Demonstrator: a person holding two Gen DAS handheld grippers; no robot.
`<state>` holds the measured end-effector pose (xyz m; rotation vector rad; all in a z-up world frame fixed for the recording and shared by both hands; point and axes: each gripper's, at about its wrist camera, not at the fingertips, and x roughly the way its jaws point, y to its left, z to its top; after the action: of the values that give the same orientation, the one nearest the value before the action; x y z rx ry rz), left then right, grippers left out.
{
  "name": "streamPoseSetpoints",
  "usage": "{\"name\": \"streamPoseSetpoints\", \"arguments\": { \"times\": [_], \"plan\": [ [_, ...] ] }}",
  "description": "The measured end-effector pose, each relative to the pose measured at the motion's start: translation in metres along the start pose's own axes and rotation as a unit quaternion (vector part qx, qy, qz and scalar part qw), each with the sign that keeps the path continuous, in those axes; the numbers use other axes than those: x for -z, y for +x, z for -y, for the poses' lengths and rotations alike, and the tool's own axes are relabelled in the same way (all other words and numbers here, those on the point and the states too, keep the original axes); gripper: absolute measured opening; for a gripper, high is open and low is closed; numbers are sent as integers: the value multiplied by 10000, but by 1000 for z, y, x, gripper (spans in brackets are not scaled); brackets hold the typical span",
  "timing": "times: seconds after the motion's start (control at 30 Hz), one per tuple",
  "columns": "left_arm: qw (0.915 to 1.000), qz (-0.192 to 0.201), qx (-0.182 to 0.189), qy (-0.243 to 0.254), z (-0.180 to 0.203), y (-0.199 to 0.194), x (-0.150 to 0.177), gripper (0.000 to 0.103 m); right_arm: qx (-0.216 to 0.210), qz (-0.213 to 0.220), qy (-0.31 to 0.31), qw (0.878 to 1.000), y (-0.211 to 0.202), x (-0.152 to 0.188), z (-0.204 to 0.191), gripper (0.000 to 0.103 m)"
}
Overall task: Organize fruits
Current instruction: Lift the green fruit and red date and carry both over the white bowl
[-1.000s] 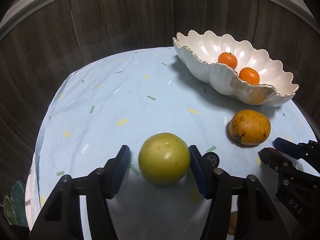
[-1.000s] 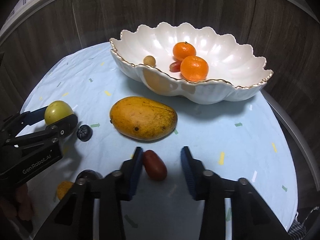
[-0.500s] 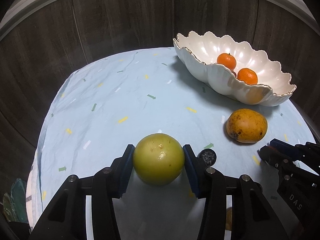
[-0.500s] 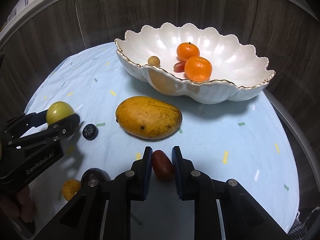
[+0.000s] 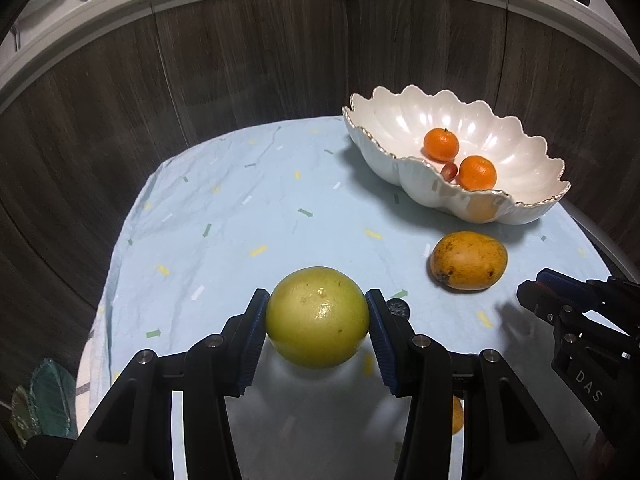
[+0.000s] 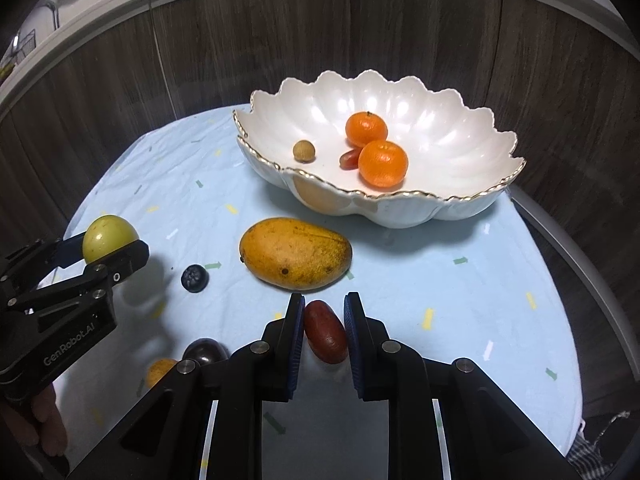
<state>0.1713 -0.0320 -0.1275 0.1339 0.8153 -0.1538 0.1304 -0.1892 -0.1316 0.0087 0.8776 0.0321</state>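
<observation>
While left gripper (image 5: 317, 320) pinches green fruit (image 5: 317, 317), just closed on it, fruit hangs above bench (image 5: 240, 216). Right gripper (image 6: 323, 330) squeezed tight on red fruit (image 6: 325, 337), off cloth. Mango (image 6: 295, 253) just beyond, 12 o'clock. Bowl (image 6: 400, 210) farther, 1 o'clock, holding two oranges (image 6: 383, 163). Blueberry (image 6: 194, 278) at 10 o'clock.

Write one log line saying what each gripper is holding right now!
left gripper: shut on green fruit | right gripper: shut on red fruit | mango: on cloth | bowl: two oranges
</observation>
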Motion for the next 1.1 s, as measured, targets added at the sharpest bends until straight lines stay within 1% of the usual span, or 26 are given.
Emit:
{"name": "streamPoseSetpoints", "arguments": {
  "times": [0.63, 1.1],
  "plan": [
    [9999, 127, -8, 63, 15, -26, -11, 48, -89, 302, 208, 9993, -28, -12, 11, 22],
    [9995, 228, 40, 197, 32, -35, -28, 48, -31, 505, 399, 9979, -43, -25, 27, 22]
  ]
}}
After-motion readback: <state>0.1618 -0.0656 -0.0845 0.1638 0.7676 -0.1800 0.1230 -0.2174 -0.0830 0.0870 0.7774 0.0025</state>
